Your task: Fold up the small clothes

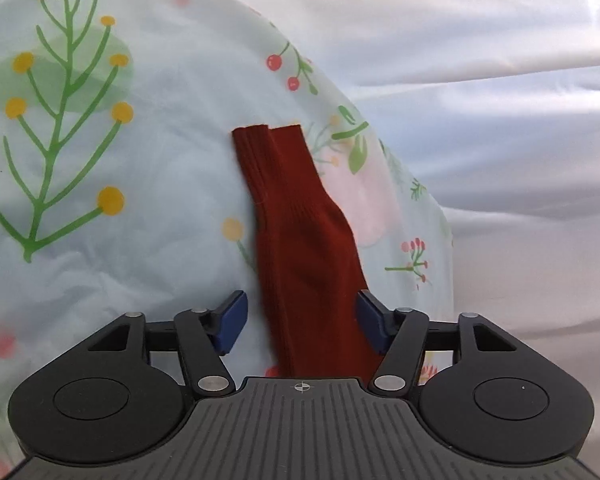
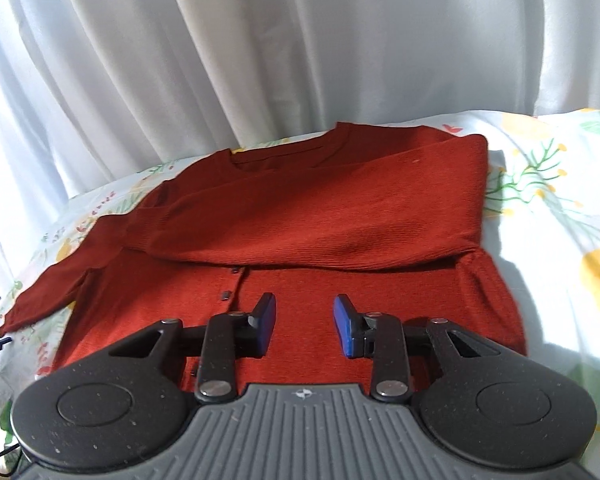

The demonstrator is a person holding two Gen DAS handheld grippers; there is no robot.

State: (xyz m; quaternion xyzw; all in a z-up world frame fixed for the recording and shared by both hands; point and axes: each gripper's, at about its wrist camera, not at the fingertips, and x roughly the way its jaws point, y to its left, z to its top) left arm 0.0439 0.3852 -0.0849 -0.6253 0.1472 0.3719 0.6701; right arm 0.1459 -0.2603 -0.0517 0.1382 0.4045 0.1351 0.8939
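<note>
While the rust-red knitted cardigan [image 2: 300,216] lies flat on the pale floral-printed bed sheet [image 2: 560,208], only half of its folding looks done. Taking the cardigan's buttoned front as the landmark, one sleeve is already laid across the chest above the buttons, and the other sleeve [image 1: 296,240] runs out sideways from the body, toward the sheet's edge and the white pleated curtain [image 2: 260,40] behind it.

That loose sleeve is what the next move turns on. In the left wrist view it lies straight ahead of the left gripper [image 1: 300,320], its long axis running away along the line of the fingers, ribbed cuff at the far end. The sleeve passes between the blue pads [image 1: 232,320], but a strip of sheet shows between the left pad and the cloth, so the jaws stand apart around the sleeve and are not pinching it; whether the right pad touches the knit I cannot tell.

The right gripper [image 2: 305,326] hovers over the cardigan's lower front, just beside the button row, its jaws partly parted with nothing between them.

My judgement is that the left hand is far nearer the loose sleeve and should close on it, then carry it across the chest onto the folded sleeve. No container is in view; the cardigan rests directly on the sheet.
</note>
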